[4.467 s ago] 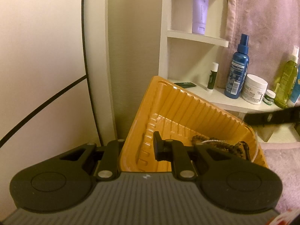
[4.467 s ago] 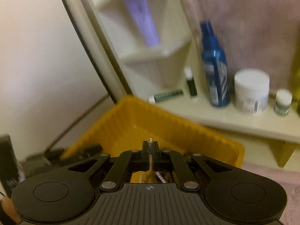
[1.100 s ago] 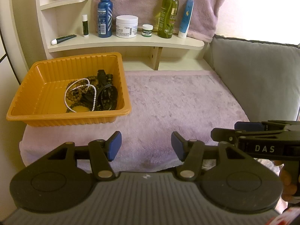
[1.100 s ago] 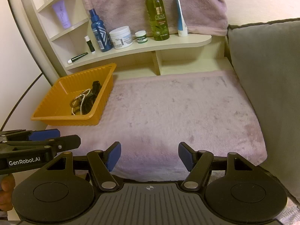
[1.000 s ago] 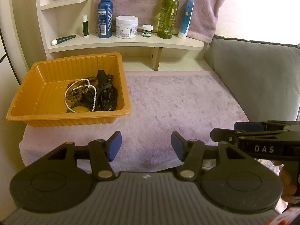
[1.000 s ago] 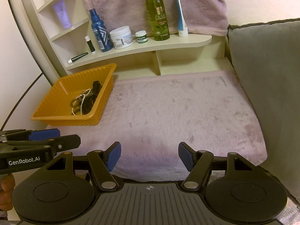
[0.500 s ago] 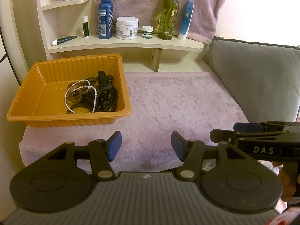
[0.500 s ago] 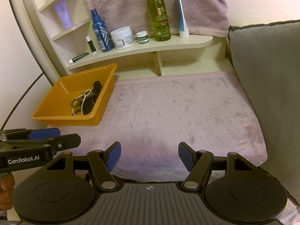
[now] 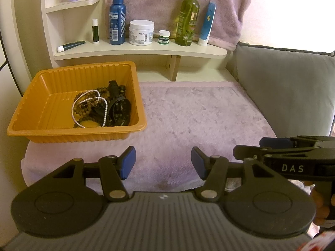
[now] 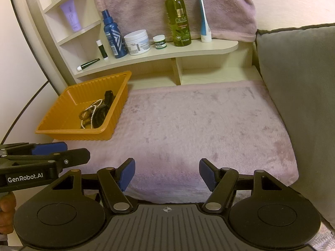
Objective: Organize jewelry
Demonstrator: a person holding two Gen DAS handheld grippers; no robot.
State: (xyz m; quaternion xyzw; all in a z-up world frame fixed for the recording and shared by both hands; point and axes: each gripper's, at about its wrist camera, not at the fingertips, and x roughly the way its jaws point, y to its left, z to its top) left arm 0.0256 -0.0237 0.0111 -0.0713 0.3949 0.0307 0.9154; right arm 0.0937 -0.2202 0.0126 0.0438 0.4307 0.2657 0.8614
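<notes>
An orange ribbed tray (image 9: 41,102) stands at the left of a pink towel (image 9: 199,115). In it lies a heap of jewelry (image 9: 100,108): a white pearl strand, brown bead bracelets and dark pieces. The tray (image 10: 62,108) and jewelry (image 10: 96,113) also show in the right wrist view. My left gripper (image 9: 163,163) is open and empty, held back near the towel's front edge. My right gripper (image 10: 166,174) is open and empty, beside it to the right. Each gripper shows at the edge of the other's view.
A cream shelf (image 9: 146,50) behind the towel carries a blue spray bottle (image 9: 117,18), a white jar (image 9: 141,32), a small jar, an olive-green bottle (image 9: 187,18) and tubes. A grey cushion (image 9: 293,87) borders the right side. A pink cloth hangs behind.
Since 4.5 s ago both grippers have let go, opened and drawn back from the tray, and the pearl strand lies in it. Over the last second almost nothing moved.
</notes>
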